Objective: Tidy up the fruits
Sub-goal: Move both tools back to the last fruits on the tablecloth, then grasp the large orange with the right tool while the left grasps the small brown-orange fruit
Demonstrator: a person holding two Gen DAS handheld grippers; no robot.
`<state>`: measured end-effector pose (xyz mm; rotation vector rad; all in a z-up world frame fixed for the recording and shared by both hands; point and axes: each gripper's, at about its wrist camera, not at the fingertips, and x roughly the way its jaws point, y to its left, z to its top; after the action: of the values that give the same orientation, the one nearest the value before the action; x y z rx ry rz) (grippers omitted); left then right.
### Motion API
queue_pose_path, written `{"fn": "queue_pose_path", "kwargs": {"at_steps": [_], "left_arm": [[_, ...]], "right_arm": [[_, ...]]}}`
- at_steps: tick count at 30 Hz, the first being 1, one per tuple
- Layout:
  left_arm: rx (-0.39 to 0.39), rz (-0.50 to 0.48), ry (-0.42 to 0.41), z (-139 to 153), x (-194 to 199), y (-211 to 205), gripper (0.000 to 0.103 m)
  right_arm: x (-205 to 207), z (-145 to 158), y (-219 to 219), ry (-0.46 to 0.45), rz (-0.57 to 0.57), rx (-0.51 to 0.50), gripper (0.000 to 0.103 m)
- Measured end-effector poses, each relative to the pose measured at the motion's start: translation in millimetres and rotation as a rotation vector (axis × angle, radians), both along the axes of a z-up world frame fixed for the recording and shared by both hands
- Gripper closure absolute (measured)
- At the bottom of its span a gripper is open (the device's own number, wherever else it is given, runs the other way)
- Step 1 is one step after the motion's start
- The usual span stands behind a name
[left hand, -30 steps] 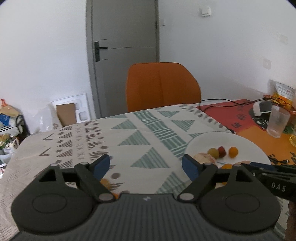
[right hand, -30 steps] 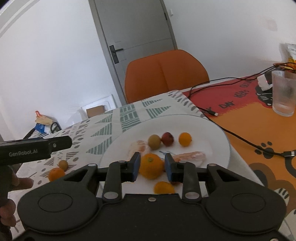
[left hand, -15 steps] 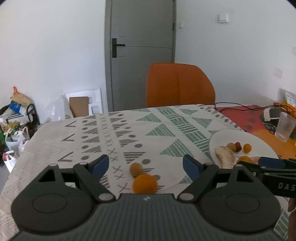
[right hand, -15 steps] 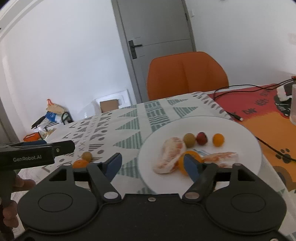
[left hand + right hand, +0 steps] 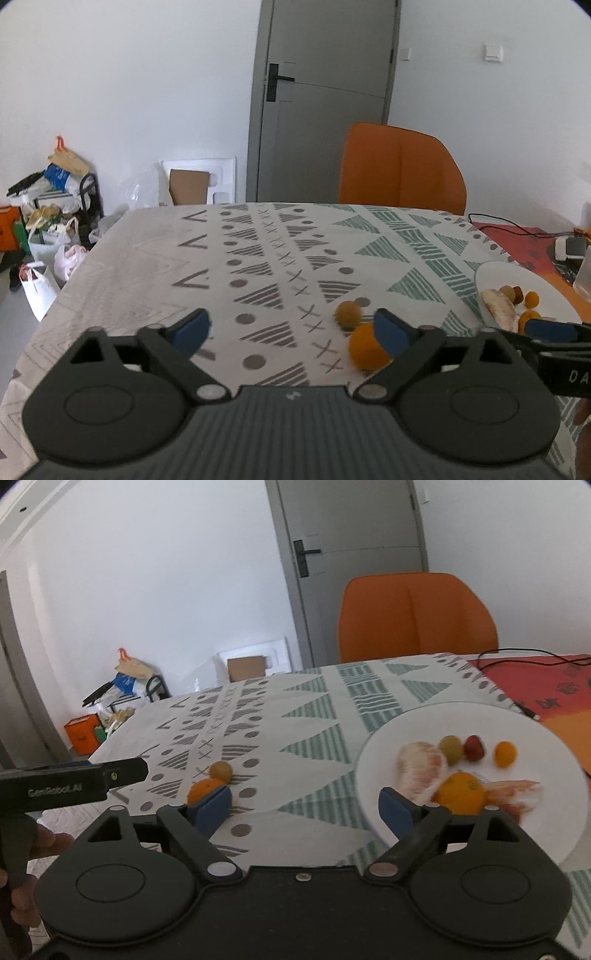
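My left gripper (image 5: 291, 326) hung wide open over the patterned tablecloth (image 5: 258, 258), holding nothing; the round orange tangerine (image 5: 365, 349) lay just beside its right fingertip, touching a small yellowish-brown fruit (image 5: 348, 313). My right gripper (image 5: 306, 806) was spread wide too, empty, near the white round plate (image 5: 554, 834) holding another orange (image 5: 460, 794), peeled pomelo segments (image 5: 421, 766) and small fruits.

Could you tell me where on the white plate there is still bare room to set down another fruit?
The white plate is bare along its far rim, behind the row of small fruits, and along its near right edge. Its middle is crowded: the peeled citrus, the orange and the peel pieces lie close together.
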<state>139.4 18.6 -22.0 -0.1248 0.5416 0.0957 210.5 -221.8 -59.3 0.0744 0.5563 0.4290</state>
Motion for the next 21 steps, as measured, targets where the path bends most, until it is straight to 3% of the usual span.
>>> {"fn": "queue_pose_path", "kwargs": {"at_steps": [8, 16, 21], "left_arm": [[-0.028, 0.042, 0.022, -12, -1, 27, 0.005], [-0.051, 0.028, 0.036, -20, 1, 50, 0.005], [-0.054, 0.008, 0.042, -24, 6, 59, 0.005]], "right_arm": [[11, -7, 32, 0.019, 0.07, -0.024, 0.0], [20, -17, 57, 0.053, 0.121, -0.036, 0.0], [30, -22, 69, 0.072, 0.144, -0.047, 0.007]]}}
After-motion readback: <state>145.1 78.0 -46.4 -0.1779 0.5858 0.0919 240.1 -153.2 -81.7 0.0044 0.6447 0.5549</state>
